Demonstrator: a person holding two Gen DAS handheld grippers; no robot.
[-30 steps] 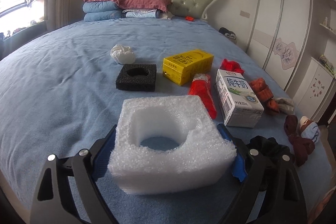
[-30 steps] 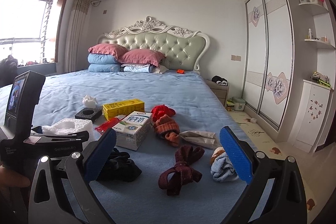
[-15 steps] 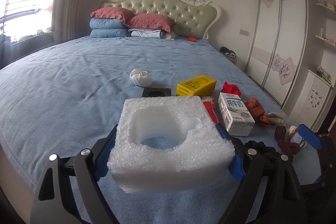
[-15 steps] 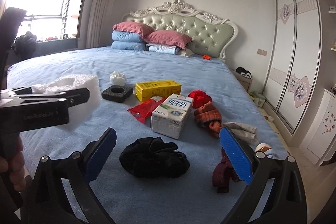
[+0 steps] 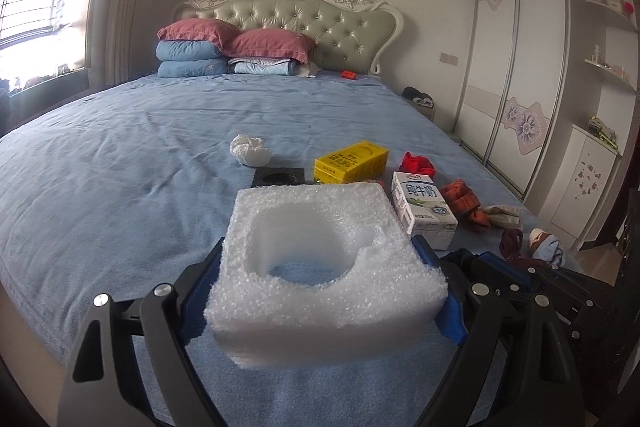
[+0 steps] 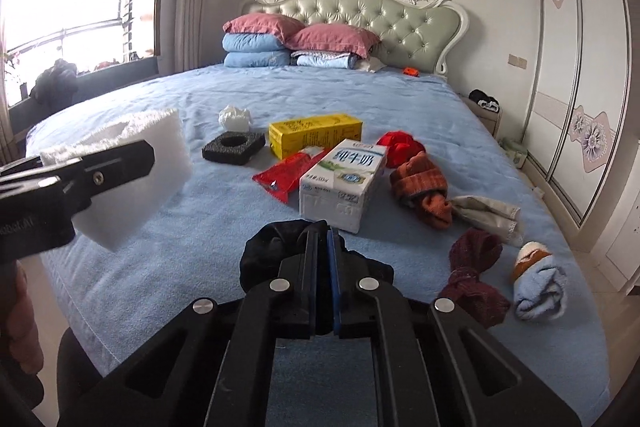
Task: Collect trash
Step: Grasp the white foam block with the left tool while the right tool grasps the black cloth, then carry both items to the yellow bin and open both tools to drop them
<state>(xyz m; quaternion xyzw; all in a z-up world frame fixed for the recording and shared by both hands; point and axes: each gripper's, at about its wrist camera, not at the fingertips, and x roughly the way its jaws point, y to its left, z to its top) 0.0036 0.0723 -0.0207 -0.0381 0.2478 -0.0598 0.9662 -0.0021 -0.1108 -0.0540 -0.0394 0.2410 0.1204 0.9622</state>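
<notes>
My left gripper (image 5: 320, 283) is shut on a white foam block (image 5: 320, 267) with a round hollow and holds it above the bed's front edge; the block also shows in the right wrist view (image 6: 136, 179). My right gripper (image 6: 323, 251) is shut with its pads together and nothing between them, just in front of a black cloth (image 6: 276, 251). On the blue bed lie a milk carton (image 6: 344, 183), a yellow box (image 6: 316, 133), a red wrapper (image 6: 286, 173), a black foam piece (image 6: 234, 147) and a crumpled white paper (image 6: 234, 117).
Socks and cloths lie at the bed's right side: red (image 6: 402, 143), orange (image 6: 424, 189), beige (image 6: 488, 213), maroon (image 6: 474, 275), light blue (image 6: 540, 283). Pillows (image 6: 296, 41) are stacked at the headboard. A wardrobe (image 6: 580, 75) stands at the right.
My right gripper has closed from wide open to shut, empty. My left gripper has pulled back and up with the white foam block.
</notes>
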